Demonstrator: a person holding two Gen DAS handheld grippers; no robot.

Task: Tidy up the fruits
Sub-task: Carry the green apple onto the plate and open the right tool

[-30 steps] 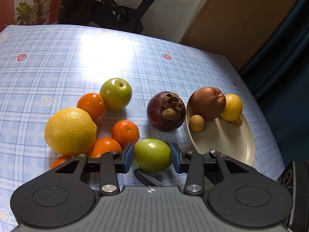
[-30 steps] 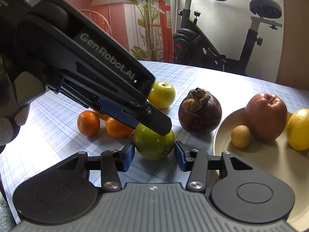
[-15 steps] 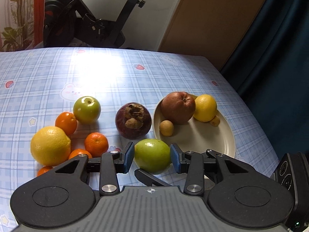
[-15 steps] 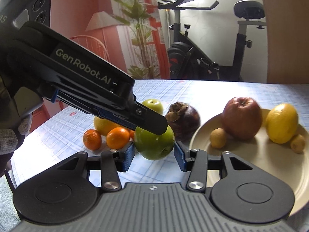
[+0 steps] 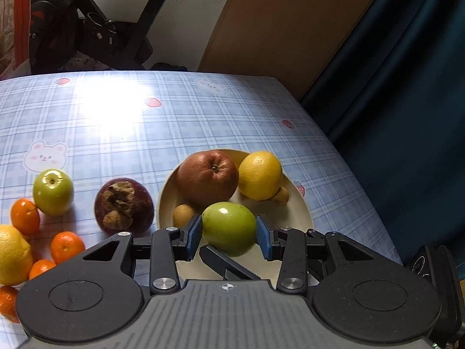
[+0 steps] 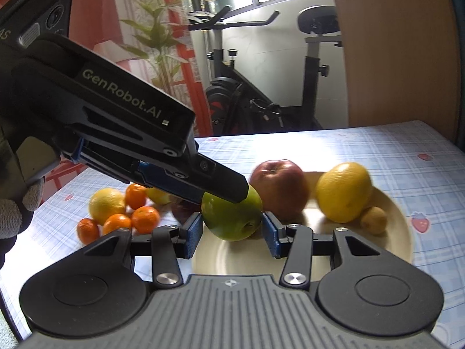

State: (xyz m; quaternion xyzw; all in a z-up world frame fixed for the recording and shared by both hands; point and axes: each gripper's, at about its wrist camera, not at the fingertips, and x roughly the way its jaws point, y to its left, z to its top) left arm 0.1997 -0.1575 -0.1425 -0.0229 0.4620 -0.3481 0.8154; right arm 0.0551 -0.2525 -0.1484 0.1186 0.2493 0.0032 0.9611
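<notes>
Both grippers hold one green apple (image 5: 229, 228) above the near part of the cream plate (image 5: 302, 212). My left gripper (image 5: 229, 234) is shut on it; my right gripper (image 6: 232, 231) is shut on the same apple (image 6: 229, 218) from another side, with the left gripper's finger across its top. On the plate lie a red apple (image 5: 207, 178), a yellow lemon (image 5: 260, 175) and two small brown fruits (image 5: 183, 214). Left of the plate sit a mangosteen (image 5: 123, 207) and a second green apple (image 5: 53, 192).
Several mandarins (image 5: 67, 246) and a large lemon (image 5: 13, 254) lie at the table's left. The table's right edge drops off by a dark curtain (image 5: 407, 101). An exercise bike (image 6: 279, 87) stands behind the table.
Both grippers have carried the green apple to the right, from beside the mangosteen to over the plate.
</notes>
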